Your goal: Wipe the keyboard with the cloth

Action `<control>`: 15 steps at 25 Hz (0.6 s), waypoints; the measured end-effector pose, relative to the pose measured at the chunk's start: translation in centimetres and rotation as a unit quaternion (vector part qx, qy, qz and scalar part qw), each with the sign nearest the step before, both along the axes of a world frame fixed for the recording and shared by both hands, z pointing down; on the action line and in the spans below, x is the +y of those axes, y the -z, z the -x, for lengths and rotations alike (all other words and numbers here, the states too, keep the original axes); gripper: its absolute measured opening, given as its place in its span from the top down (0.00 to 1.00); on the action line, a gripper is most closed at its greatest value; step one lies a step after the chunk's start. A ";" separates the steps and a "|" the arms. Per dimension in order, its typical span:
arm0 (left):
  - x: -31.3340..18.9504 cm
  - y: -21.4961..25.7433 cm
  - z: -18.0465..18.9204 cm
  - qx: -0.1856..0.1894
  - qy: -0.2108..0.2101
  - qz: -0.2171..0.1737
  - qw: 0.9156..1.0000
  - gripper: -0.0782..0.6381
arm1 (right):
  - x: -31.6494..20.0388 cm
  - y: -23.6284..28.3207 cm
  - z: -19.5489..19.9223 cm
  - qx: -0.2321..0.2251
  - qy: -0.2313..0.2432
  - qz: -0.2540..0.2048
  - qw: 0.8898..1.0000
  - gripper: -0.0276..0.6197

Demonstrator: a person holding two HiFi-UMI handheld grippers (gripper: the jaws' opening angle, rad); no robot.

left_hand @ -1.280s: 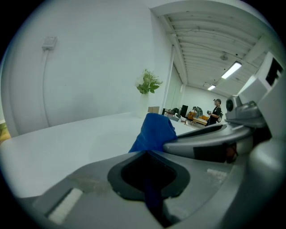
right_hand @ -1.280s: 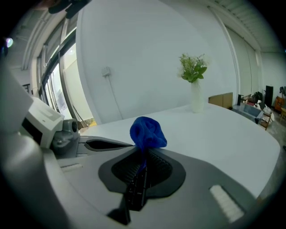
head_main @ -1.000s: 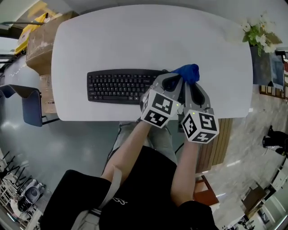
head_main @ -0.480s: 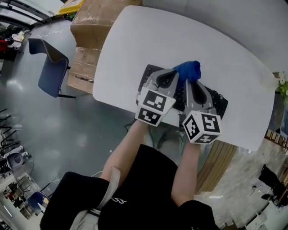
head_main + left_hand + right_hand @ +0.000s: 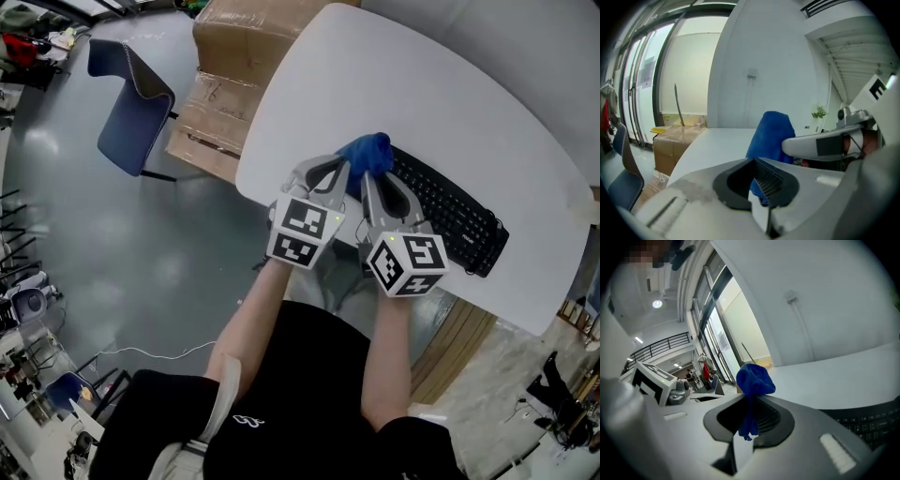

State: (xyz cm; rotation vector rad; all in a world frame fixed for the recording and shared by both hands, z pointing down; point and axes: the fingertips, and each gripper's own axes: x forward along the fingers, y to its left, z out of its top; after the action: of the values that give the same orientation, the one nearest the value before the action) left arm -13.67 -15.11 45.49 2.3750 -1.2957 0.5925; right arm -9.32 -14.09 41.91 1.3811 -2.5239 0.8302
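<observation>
The left tool (image 5: 761, 194) was clenched on a fold of the blue cloth (image 5: 769, 133). The right tool (image 5: 746, 430) pinched the same cloth, which rose in a bunch just past both tips. The black keyboard (image 5: 450, 211) lay on the white tabletop (image 5: 375, 75), ahead and to the right of the right tool, with one end beneath the bunch. Whether cloth touched keys could not be told. To wipe well, the bunch probably needed pressing flat onto the keys, with both grips firm. A light stroke along the rows toward the far end should keep the keyboard from sliding.
</observation>
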 end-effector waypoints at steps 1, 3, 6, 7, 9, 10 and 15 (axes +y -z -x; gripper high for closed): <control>0.4 -0.7 0.1 -0.002 -0.001 0.007 1.000 0.89 | 0.3 -0.7 0.3 0.001 0.001 0.008 1.000 0.90; 1.1 -1.7 0.1 -0.005 -0.006 0.018 1.000 0.89 | 1.0 -2.0 0.5 -0.002 0.000 0.027 1.000 0.90; 1.7 -3.0 -0.2 -0.010 -0.014 0.030 0.999 0.89 | 1.9 -3.8 0.3 -0.011 -0.007 0.052 0.999 0.90; 1.8 -3.4 -0.5 -0.011 -0.018 0.032 0.999 0.89 | 2.2 -4.3 0.1 -0.010 -0.011 0.057 0.998 0.90; 2.0 -4.1 -1.1 -0.014 -0.027 0.037 0.999 0.89 | 2.6 -5.2 -0.4 -0.010 -0.021 0.064 0.998 0.90; 2.0 -4.4 -1.4 -0.017 -0.030 0.038 0.999 0.89 | 2.8 -5.5 -0.8 -0.010 -0.025 0.066 0.997 0.90; 2.5 -5.5 -3.5 -0.032 -0.051 0.047 0.997 0.89 | 3.2 -6.5 -2.5 -0.016 -0.044 0.074 0.996 0.90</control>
State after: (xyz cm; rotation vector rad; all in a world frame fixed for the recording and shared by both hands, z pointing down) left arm -10.13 -12.58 51.00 2.3733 -1.1494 0.7481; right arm -6.84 -10.90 48.46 1.4494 -2.3832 1.0404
